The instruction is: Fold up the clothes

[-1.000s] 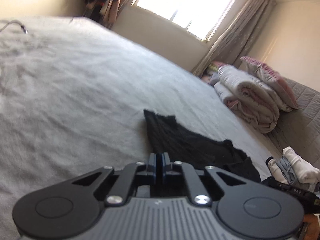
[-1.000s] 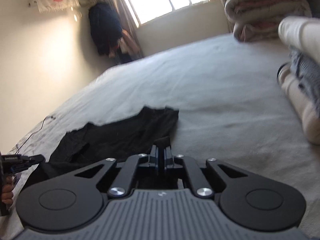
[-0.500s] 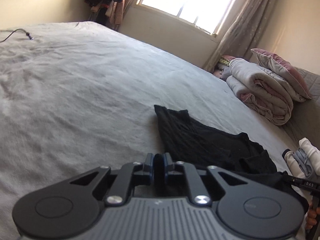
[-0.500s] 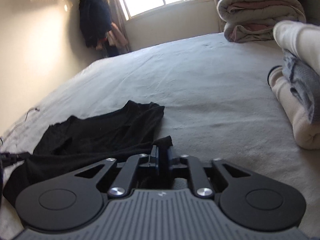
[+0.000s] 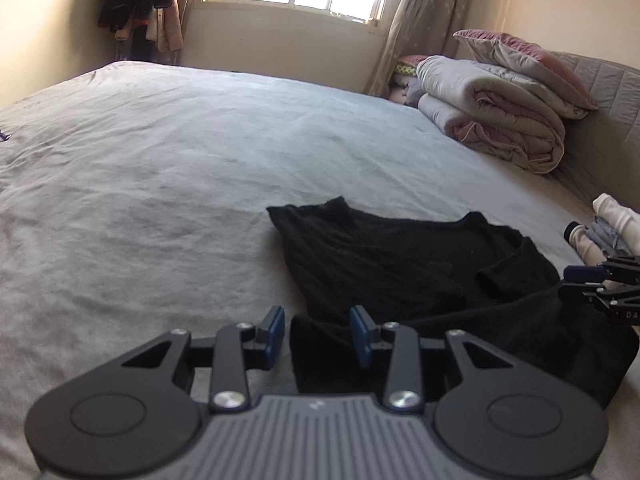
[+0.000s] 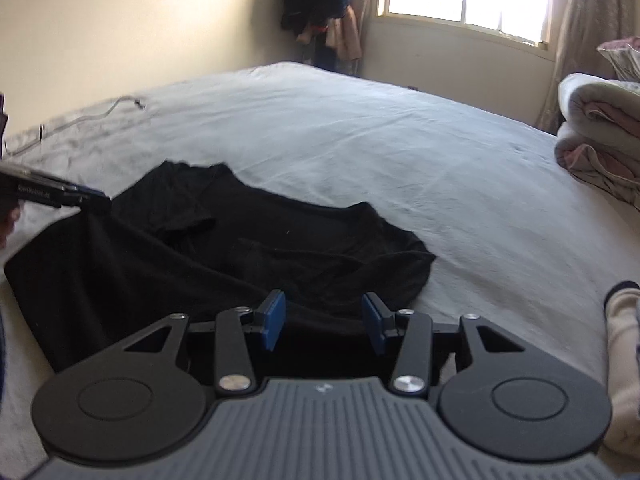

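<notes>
A black garment [image 5: 400, 264] lies spread on the grey bed sheet [image 5: 160, 160], its near edge doubled over. My left gripper [image 5: 318, 334] is open, its blue pads either side of the garment's near left corner, not pinching it. In the right wrist view the same black garment [image 6: 224, 248] fills the middle, and my right gripper [image 6: 323, 322] is open over its near right edge. The right gripper also appears at the right edge of the left wrist view as a black tool [image 5: 600, 292]. The left gripper's tip [image 6: 60, 196] shows at the left of the right wrist view.
Folded quilts and pillows [image 5: 500, 112] are stacked at the bed's far right. Rolled pale clothes [image 5: 604, 228] lie at the right edge of the bed, also close by as a cream roll [image 6: 624, 364]. A cable [image 6: 120, 104] lies far left. Clothes hang by the window [image 5: 140, 4].
Both grippers were shut on the garment's edge and have opened, dropping it. The garment now lies flatter with its near edge folded over.
</notes>
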### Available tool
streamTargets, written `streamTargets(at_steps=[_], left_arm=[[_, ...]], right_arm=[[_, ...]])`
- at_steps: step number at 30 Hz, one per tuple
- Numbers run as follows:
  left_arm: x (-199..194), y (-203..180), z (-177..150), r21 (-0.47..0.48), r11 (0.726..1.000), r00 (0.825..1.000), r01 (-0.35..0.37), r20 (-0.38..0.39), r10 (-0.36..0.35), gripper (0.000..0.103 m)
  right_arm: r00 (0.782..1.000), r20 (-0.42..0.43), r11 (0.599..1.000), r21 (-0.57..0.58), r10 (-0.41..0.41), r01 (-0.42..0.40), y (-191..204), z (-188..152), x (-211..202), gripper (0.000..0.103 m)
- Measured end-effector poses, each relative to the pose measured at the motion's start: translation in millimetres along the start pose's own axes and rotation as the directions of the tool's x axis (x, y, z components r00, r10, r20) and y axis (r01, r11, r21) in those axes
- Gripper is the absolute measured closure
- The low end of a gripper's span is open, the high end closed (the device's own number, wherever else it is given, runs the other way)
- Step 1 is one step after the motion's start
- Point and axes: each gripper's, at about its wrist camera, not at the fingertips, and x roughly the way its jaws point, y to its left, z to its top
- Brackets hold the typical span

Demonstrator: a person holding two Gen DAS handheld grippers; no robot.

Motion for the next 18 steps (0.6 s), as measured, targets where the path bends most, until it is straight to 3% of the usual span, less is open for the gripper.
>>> streamTargets(at_steps=[2, 4, 5, 10, 14, 18], left_arm=[[-3.8, -0.4, -3.1, 0.009, 1.000, 1.000, -0.005, 0.008, 0.005, 0.075], [-8.0, -2.1, -4.6, 0.010, 1.000, 0.999, -0.011, 0.034, 0.010, 0.092], [-10.2, -3.0, -5.4, 0.011, 1.000, 0.999, -0.013, 0.046, 0.013, 0.096], [-20.8, -7.4, -9.1, 0.014, 1.000, 0.994, -0.027, 0.110, 0.025, 0.097], [-29.3, -10.8, -12.1, 0.016, 0.999, 0.986, -0.037, 0.161, 0.034, 0.097], [-23.2, -11.8, -11.7, 0.013, 0.998, 0.987, -0.069, 0.144, 0.066, 0.096]], right_arm=[[0.999, -0.034, 1.000, -0.021, 0.002, -0.002, 3.6, -2.5, 9.7, 0.059], [0.999, -0.049, 0.998, -0.056, 0.002, -0.005, 9.4, -7.4, 14.3, 0.076], [0.999, -0.042, 0.997, -0.071, 0.003, -0.006, 13.0, -9.3, 12.8, 0.096], [0.997, 0.050, 0.987, -0.151, -0.051, 0.058, 29.6, -15.7, -4.4, 0.098], [0.984, 0.136, 0.979, -0.155, -0.114, 0.135, 32.7, -17.2, -12.4, 0.098], [0.975, 0.153, 0.969, -0.161, -0.161, 0.186, 34.8, -16.8, -5.0, 0.098]])
